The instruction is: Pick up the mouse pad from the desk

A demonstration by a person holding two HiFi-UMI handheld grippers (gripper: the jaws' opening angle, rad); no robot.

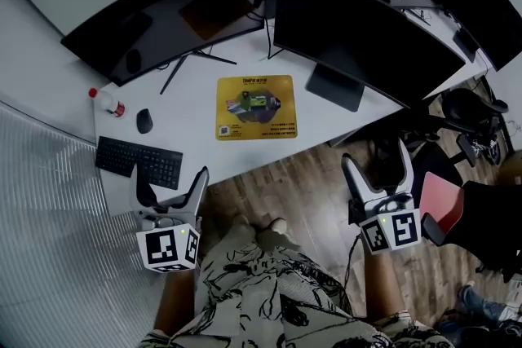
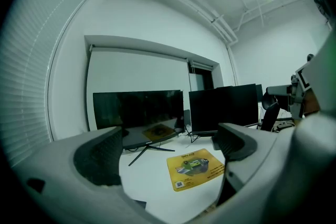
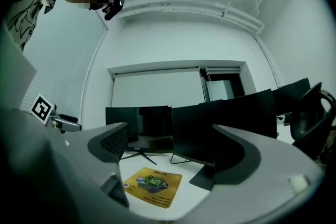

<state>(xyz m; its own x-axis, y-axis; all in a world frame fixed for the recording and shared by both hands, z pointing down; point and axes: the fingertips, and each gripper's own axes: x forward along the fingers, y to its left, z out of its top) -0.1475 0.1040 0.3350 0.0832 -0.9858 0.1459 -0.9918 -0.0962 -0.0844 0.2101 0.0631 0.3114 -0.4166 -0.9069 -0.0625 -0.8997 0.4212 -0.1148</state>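
Note:
A yellow mouse pad (image 1: 256, 107) with a green picture lies flat on the white desk (image 1: 188, 138), in front of the two monitors. It also shows between the jaws in the left gripper view, mouse pad (image 2: 195, 168), and in the right gripper view, mouse pad (image 3: 152, 186). My left gripper (image 1: 173, 182) is open and empty, held off the desk's near edge, left of the pad. My right gripper (image 1: 376, 164) is open and empty, over the wooden floor, to the pad's right. Neither touches the pad.
Two dark monitors (image 1: 175, 12) (image 1: 359, 33) stand behind the pad. A black mouse (image 1: 144, 121), a keyboard (image 1: 139, 161) and a small bottle (image 1: 107, 102) sit at the desk's left. Office chairs (image 1: 469, 118) stand at right. A blind (image 1: 49, 216) covers the left.

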